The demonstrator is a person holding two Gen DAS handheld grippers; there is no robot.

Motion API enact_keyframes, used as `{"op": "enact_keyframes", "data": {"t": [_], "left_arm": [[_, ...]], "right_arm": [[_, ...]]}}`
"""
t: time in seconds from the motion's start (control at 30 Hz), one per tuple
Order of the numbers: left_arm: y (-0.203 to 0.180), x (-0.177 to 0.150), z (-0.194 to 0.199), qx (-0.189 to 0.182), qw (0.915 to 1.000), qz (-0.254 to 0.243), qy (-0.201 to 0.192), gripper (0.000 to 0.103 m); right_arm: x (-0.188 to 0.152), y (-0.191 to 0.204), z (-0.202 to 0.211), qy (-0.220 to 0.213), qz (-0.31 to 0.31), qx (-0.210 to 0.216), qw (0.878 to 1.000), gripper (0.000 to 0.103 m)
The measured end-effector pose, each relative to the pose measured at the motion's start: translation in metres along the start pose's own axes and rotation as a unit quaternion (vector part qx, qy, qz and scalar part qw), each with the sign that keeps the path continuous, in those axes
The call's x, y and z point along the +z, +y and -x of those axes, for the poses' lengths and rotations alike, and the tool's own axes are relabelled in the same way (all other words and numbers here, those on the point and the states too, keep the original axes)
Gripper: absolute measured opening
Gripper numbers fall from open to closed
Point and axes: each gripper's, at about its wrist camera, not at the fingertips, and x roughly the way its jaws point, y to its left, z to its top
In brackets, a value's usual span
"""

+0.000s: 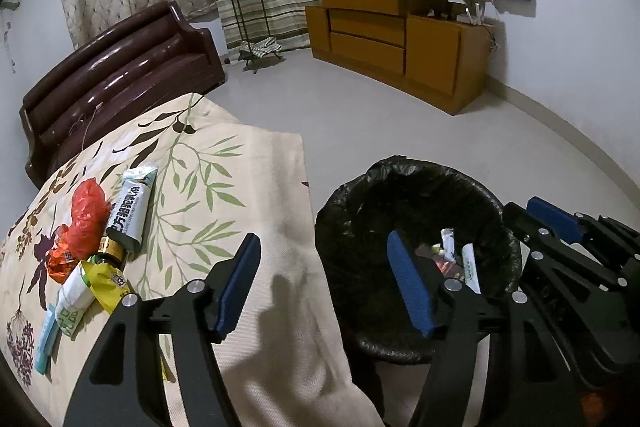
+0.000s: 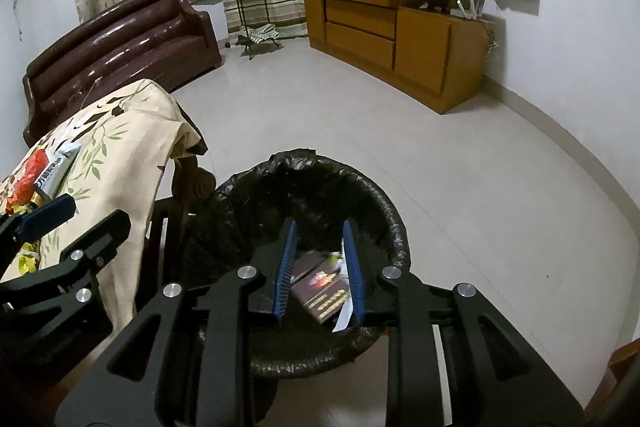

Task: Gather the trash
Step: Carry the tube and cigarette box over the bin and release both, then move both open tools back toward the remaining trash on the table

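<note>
A black-lined trash bin [image 1: 416, 195] [image 2: 360, 187] stands on the floor beside a cloth-covered table [image 1: 240, 195]. Wrappers and a brown packet [image 2: 324, 287] lie inside it. A pile of trash lies on the table's left: a red plastic bag [image 1: 86, 215], a grey-white packet [image 1: 132, 207], a yellow wrapper [image 1: 106, 283] and a white-green packet [image 1: 72, 303]. My left gripper [image 1: 324, 267] is open and empty, spanning the table edge and bin rim. My right gripper [image 2: 320, 247] is open and empty above the bin's mouth; it also shows in the left wrist view [image 1: 560, 219].
A dark brown sofa [image 1: 120, 67] stands behind the table. A wooden cabinet [image 1: 400, 35] lines the far wall, with a plant stand [image 1: 244, 7] to its left. Pale tiled floor [image 2: 440, 155] stretches beyond the bin.
</note>
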Motion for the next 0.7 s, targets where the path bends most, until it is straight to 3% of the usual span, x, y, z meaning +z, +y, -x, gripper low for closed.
{"op": "enact_keyframes", "data": {"t": [0.1,0.37,0.7], "left_arm": [[0.001,0.001,0.000,0.000,1.0000,0.003,-0.002,0.066],[0.007,-0.001,0.008,-0.005,0.9999,0.010,-0.010,0.070],[0.046,-0.014,0.031,0.013,0.9991,0.036,-0.018,0.073]], "right_arm": [[0.001,-0.001,0.004,-0.004,-0.002,-0.003,1.000,0.032],[0.000,-0.001,0.007,-0.005,-0.003,-0.003,1.000,0.036],[-0.004,0.031,0.018,-0.002,0.013,0.017,1.000,0.049]]}}
